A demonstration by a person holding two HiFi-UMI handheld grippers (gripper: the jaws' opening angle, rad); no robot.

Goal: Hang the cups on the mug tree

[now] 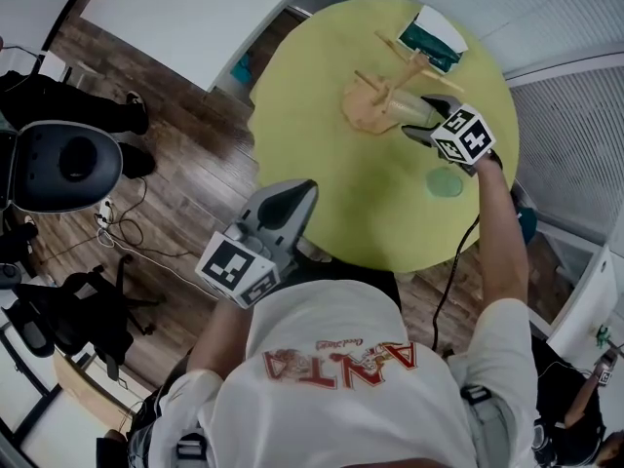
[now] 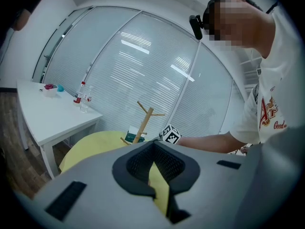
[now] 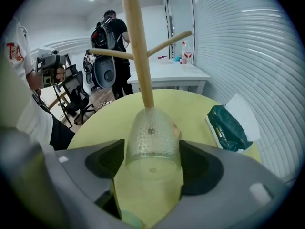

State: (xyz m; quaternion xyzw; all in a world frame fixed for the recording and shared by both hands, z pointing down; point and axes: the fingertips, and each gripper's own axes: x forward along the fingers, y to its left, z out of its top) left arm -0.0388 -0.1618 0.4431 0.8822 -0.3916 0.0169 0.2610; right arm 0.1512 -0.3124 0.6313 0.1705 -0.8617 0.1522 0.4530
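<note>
A wooden mug tree (image 1: 392,84) stands at the far side of the round yellow table (image 1: 331,125). My right gripper (image 1: 421,115) is right beside it, shut on a clear dimpled cup (image 3: 152,142) held on its side. The cup's bottom faces the camera and its mouth points at the trunk (image 3: 137,56), hiding the trunk's foot. In the right gripper view that gripper (image 3: 153,165) has a pad against each side of the cup. A pale green cup (image 1: 444,182) sits on the table under my right arm. My left gripper (image 1: 291,199) hangs shut and empty off the table's near edge, seen again as the left gripper (image 2: 153,149).
A dark green packet on white paper (image 1: 432,39) lies behind the tree. A white table (image 1: 195,13) with bottles stands at the far left. An office chair (image 1: 63,164) and cables are on the wooden floor to the left. A person with a backpack (image 3: 110,35) stands beyond.
</note>
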